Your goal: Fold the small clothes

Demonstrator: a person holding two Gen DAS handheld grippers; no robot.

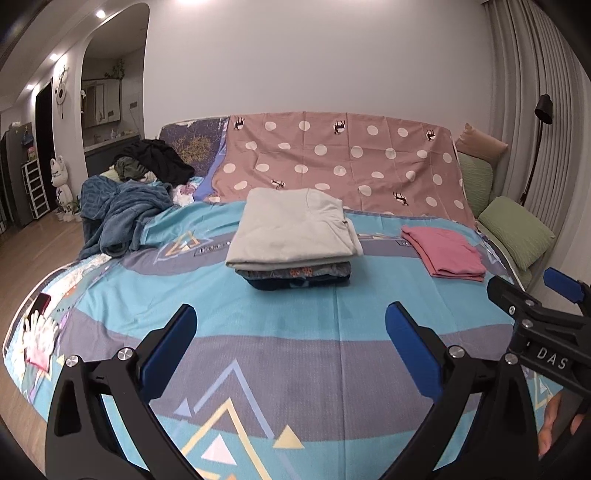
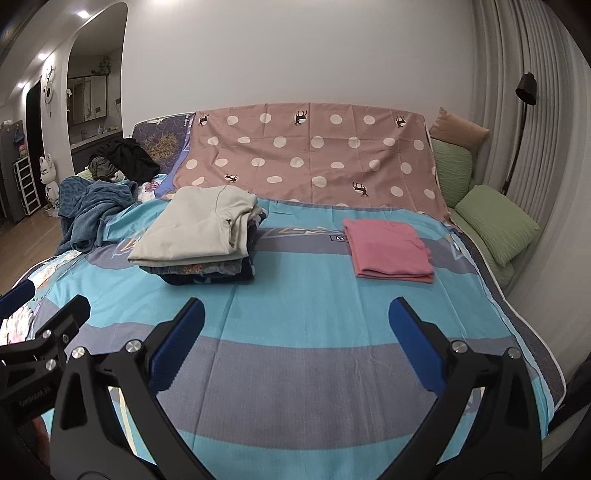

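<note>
Both grippers (image 1: 291, 325) (image 2: 295, 319) hang wide, empty, above bare sheet (image 1: 295, 362); stack (image 1: 291, 236) and pink top (image 1: 443, 254) sit folded, done.

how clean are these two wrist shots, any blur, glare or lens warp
Left wrist view: sharp, no motion blur; ceiling spotlights blow out; fisheye bows the bedsheet and curtain, corners vignette black. Right wrist view: equally sharp, same warm dim light, soft shadow under the folded stack, pink garment evenly lit, dark corners again.
</note>
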